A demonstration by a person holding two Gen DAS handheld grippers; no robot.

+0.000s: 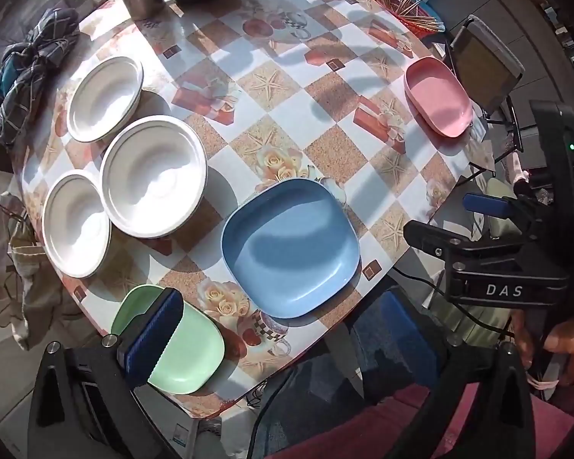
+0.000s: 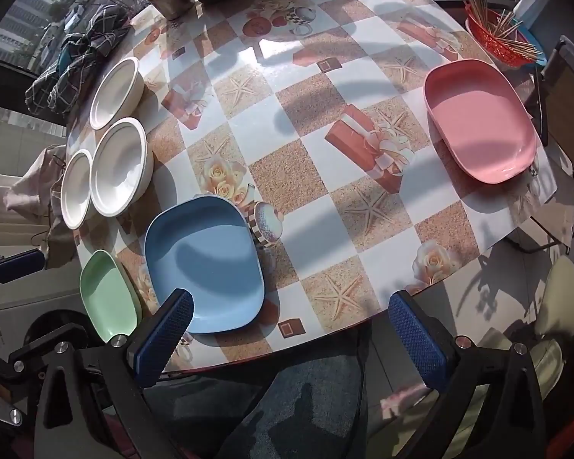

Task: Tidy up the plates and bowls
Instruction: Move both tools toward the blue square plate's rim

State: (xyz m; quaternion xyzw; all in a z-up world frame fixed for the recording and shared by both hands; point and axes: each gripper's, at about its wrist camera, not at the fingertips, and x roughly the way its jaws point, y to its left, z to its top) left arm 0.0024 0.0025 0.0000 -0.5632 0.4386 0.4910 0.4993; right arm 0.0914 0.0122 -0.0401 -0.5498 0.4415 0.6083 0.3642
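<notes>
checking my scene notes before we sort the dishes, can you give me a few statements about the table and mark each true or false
1. Three white bowls sit grouped together on one side of the table. True.
2. The pink plate is stacked on the blue plate. False: the pink plate lies alone near the far edge of the table, well apart from the blue one.
3. The green plate lies beside the blue plate near the table's front edge. True.
4. The right hand-held gripper is clamped on the blue plate. False: its jaws stand wide open with nothing between them.
5. The tablecloth is plain white. False: it is chequered, with starfish, roses and gift boxes.
</notes>
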